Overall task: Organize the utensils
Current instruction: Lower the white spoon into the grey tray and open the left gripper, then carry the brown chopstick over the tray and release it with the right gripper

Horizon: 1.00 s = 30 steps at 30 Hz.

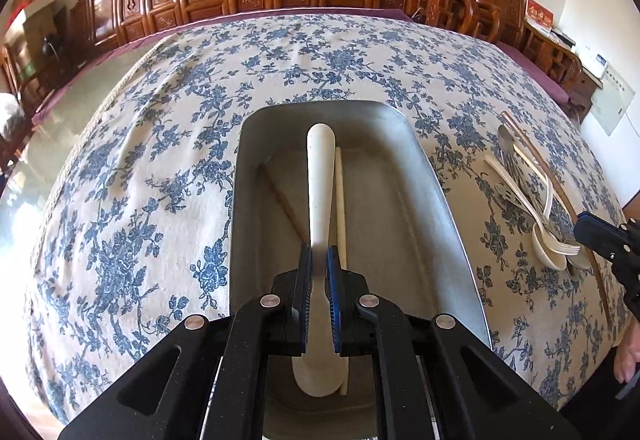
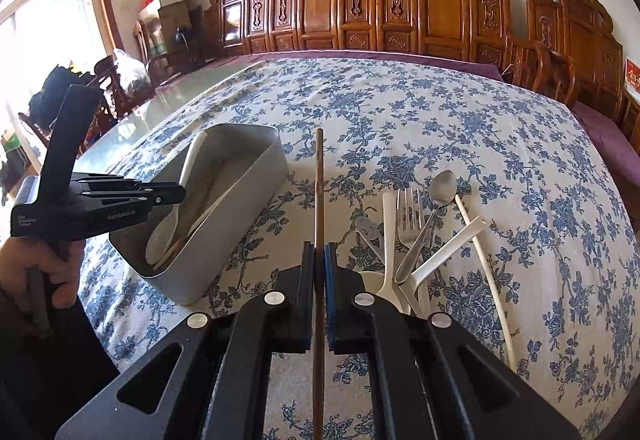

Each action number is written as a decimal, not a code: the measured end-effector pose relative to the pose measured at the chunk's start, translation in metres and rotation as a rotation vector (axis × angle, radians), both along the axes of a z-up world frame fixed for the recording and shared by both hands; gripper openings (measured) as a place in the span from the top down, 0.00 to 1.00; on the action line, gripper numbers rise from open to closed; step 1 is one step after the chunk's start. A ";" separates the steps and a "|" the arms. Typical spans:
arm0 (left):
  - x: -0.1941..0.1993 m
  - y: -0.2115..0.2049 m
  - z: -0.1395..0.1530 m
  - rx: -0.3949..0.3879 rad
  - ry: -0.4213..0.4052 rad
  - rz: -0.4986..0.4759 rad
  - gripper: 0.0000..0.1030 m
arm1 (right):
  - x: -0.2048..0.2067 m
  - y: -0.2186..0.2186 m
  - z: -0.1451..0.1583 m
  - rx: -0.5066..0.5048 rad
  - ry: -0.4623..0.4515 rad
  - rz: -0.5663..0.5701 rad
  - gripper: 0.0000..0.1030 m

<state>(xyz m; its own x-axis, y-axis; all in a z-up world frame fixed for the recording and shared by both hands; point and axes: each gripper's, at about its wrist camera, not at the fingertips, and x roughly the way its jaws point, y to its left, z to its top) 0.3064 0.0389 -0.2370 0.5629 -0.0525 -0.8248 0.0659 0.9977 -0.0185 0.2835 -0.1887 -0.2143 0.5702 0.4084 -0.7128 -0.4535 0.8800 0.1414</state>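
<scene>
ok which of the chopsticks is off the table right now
The brown chopstick, clamped in the right gripper and pointing forward. The pale chopstick lies on the cloth beside the cutlery pile, and two more lie inside the metal tray.

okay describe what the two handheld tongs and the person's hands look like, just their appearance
Both tongs, left and right, are matte black with a speckled finish, blue ribbed pads on the fingers and round silver pivot bolts. Slot-shaped cutouts pierce the outer links. Seen from the right wrist camera, the left one has a pistol-style handle and small white lettering on its side. The bare left hand shows above a dark sleeve. No cables visible.
</scene>
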 end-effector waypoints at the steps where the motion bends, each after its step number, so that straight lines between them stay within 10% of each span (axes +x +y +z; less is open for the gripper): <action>1: -0.001 0.000 0.000 0.001 -0.005 0.001 0.93 | 0.000 0.000 0.000 0.000 0.000 0.000 0.94; 22: -0.033 0.017 0.040 -0.013 -0.127 0.003 0.70 | -0.005 0.022 -0.007 -0.049 0.011 0.022 0.94; 30: -0.030 0.027 0.046 -0.025 -0.155 0.018 0.32 | -0.005 0.044 0.012 -0.042 -0.009 0.056 0.94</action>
<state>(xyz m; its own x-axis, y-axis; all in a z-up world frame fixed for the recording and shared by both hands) 0.2764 0.0661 -0.1906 0.6843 -0.0607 -0.7266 0.0516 0.9981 -0.0347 0.2781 -0.1448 -0.2024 0.5536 0.4095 -0.7251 -0.5029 0.8584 0.1009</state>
